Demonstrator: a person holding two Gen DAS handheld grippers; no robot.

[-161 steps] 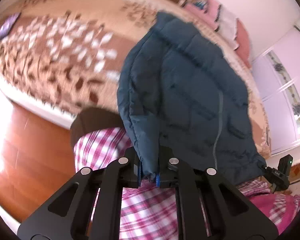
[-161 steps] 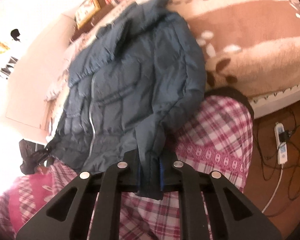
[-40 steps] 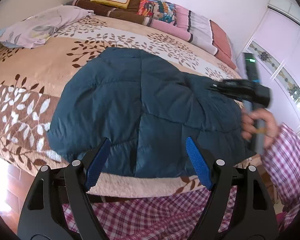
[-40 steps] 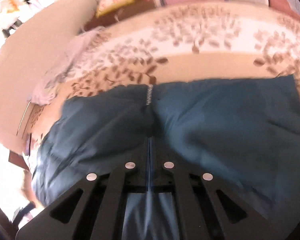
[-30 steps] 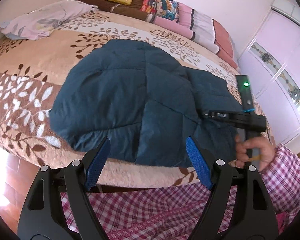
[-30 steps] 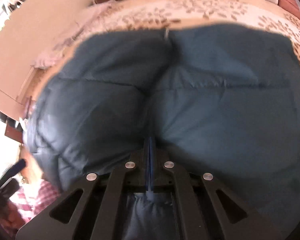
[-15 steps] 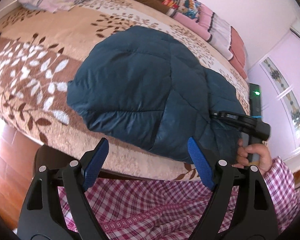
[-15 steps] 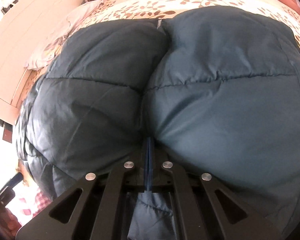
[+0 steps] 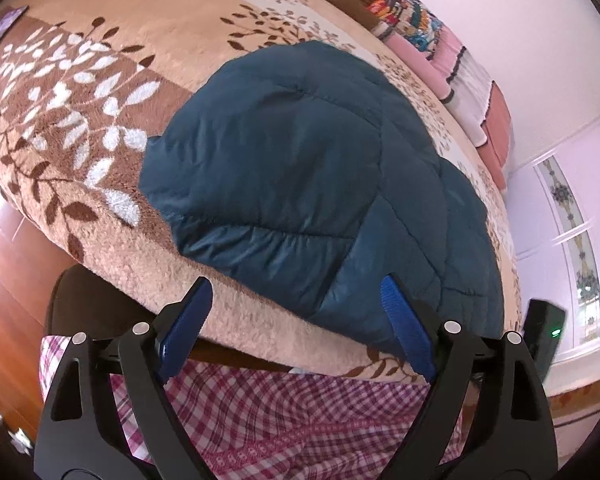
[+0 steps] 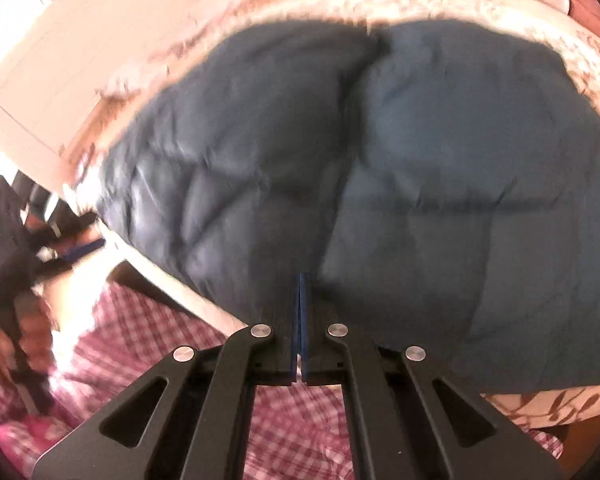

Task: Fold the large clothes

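Jacket [image 9: 300,184]: puffy, soft, light, likely slippery; lies at bed [image 9: 100,80] edge.
Grip point: near hem.
Left gripper [image 9: 296,320]: wide, opening, empty.
Right gripper [image 10: 300,312]: closed, apparently empty.

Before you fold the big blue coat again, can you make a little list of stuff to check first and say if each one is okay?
1. Jacket lying on the bed, not dangling: ok.
2. Left gripper has nothing between its jaws, which are opening: ok.
3. Right gripper is shut, with no fabric visibly between the pads: ok.
4. Jacket's near edge close to the bed's edge: not ok.
5. Sleeves tucked in: cannot tell.
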